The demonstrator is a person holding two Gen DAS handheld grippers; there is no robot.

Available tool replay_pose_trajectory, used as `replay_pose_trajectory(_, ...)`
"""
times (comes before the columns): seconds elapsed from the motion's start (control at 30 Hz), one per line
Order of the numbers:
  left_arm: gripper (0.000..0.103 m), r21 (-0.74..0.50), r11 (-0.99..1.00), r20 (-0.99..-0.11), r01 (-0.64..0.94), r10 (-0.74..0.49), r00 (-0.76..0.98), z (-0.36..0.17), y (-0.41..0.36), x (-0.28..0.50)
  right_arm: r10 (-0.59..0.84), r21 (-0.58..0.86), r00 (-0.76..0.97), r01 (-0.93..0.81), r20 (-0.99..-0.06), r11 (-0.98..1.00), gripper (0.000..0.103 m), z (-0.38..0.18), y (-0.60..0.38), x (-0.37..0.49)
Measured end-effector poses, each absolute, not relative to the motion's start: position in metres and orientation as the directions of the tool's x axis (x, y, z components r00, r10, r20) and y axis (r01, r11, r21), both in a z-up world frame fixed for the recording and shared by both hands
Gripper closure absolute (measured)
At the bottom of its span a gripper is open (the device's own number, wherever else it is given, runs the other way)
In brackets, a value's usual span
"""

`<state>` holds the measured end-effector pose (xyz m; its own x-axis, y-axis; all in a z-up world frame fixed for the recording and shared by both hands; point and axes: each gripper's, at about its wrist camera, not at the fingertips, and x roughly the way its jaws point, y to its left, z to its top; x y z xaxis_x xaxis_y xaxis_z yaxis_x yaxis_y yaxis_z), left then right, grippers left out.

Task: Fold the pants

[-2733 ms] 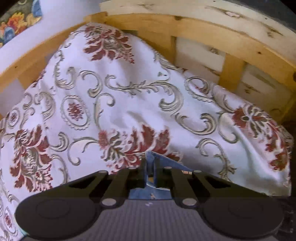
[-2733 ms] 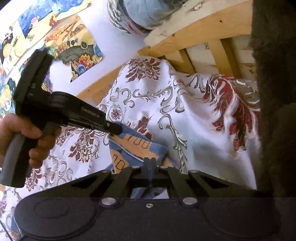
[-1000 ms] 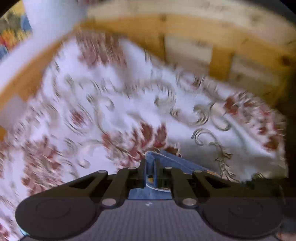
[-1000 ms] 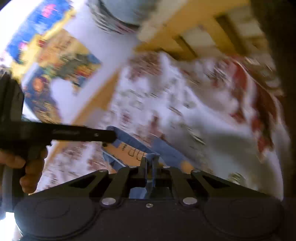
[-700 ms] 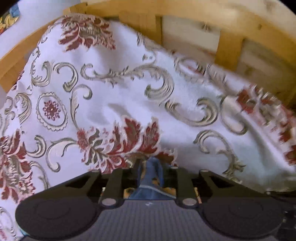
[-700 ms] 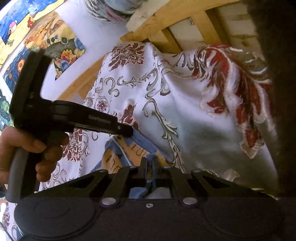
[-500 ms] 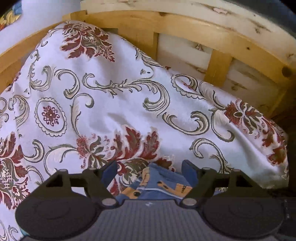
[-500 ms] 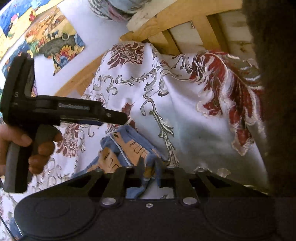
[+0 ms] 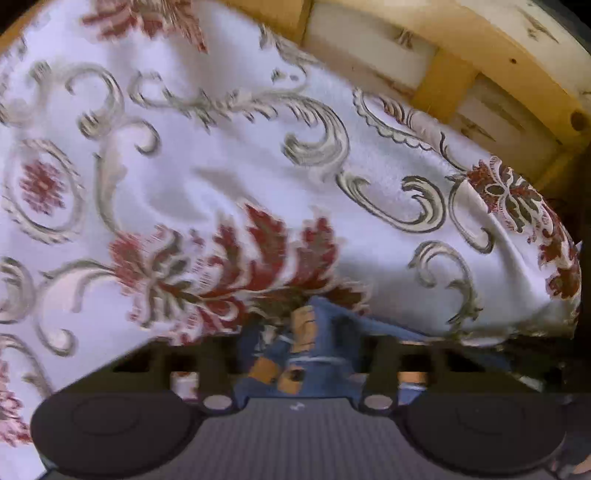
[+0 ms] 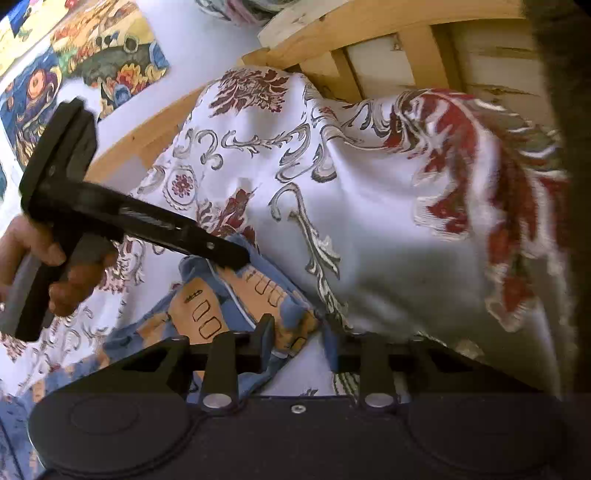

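Both grippers have let go of the pants: a moment ago each pair of fingers was pinched on blue cloth, and now both stand spread. From its own wrist view the left gripper (image 9: 303, 354) has its jaws wide apart with the crumpled blue-and-orange patterned pants (image 9: 306, 350) lying loose between them. The right gripper (image 10: 295, 338) is likewise parted, a fold of the same fabric sitting between its fingers but no longer clamped. In the right wrist view the left gripper (image 10: 236, 256) hangs just over the far end of the garment, held by a hand (image 10: 55, 273).

The pants (image 10: 229, 306) rest on the floral bedspread (image 10: 369, 221), near the bed's corner by the wooden frame (image 10: 369, 33), bunched rather than flat. That release suggests one fold has just been laid down; judging by the rumpled heap, the garment likely still needs smoothing or another fold before it counts as done.
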<state>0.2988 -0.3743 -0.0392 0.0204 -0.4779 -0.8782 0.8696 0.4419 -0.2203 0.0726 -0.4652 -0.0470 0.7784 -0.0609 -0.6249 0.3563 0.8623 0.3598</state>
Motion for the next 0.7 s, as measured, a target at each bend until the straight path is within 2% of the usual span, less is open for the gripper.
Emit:
replay_pose_trajectory(0.07,0.074,-0.198,0.434,-0.878,0.879,-0.477,0.038,-0.037,-0.378,0.293,-0.06,0.35,0.778,0.349,-0.626,0.869,0.087,-0.05,-0.464,0.075)
replay_pose_trajectory(0.13,0.085,-0.166,0.431,-0.874,0.887,-0.481,0.07,-0.031,-0.379,0.285,-0.049,0.367,0.79,0.338,-0.612,0.867,0.091,-0.049,-0.465,0.072)
replay_pose_trajectory(0.17,0.086,-0.152,0.431,-0.865,0.89,-0.493,0.091,-0.024,-0.378,0.281,-0.044,0.381,0.799,0.334,-0.599,0.862,0.092,-0.047,-0.467,0.069)
replay_pose_trajectory(0.3,0.088,-0.145,0.365,-0.771,0.92,-0.624,0.127,0.006,-0.372,0.258,-0.11,0.344,0.853,0.32,-0.511,0.883,0.094,-0.025,-0.463,0.049)
replay_pose_trajectory(0.37,0.088,-0.101,0.347,-0.755,0.933,-0.638,0.155,0.006,-0.383,0.25,-0.167,0.283,0.859,0.334,-0.484,0.899,0.094,-0.014,-0.457,0.042)
replay_pose_trajectory(0.43,0.087,-0.069,0.367,-0.768,0.928,-0.613,0.185,-0.006,-0.397,0.245,-0.214,0.212,0.84,0.357,-0.498,0.91,0.094,-0.015,-0.453,0.044)
replay_pose_trajectory(0.5,0.085,-0.079,0.387,-0.758,0.919,-0.622,0.197,-0.014,-0.402,0.246,-0.232,0.164,0.801,0.377,-0.552,0.912,0.094,-0.026,-0.456,0.052)
replay_pose_trajectory(0.53,0.082,-0.091,0.397,-0.75,0.913,-0.63,0.199,-0.015,-0.4,0.247,-0.231,0.135,0.784,0.371,-0.576,0.919,0.095,-0.033,-0.455,0.057)
replay_pose_trajectory(0.6,0.067,-0.116,0.419,-0.743,0.901,-0.639,0.201,-0.014,-0.389,0.25,-0.24,0.095,0.778,0.357,-0.58,0.929,0.093,-0.036,-0.451,0.059)
replay_pose_trajectory(0.63,0.044,-0.114,0.435,-0.741,0.893,-0.636,0.216,-0.011,-0.382,0.252,-0.238,0.09,0.779,0.352,-0.58,0.932,0.089,-0.036,-0.45,0.06)
replay_pose_trajectory(0.67,0.028,-0.101,0.457,-0.736,0.884,-0.632,0.242,-0.008,-0.373,0.252,-0.235,0.09,0.78,0.348,-0.58,0.933,0.088,-0.036,-0.45,0.06)
replay_pose_trajectory(0.7,0.025,-0.079,0.481,-0.718,0.873,-0.635,0.285,-0.003,-0.36,0.251,-0.231,0.093,0.782,0.345,-0.579,0.934,0.087,-0.036,-0.45,0.059)
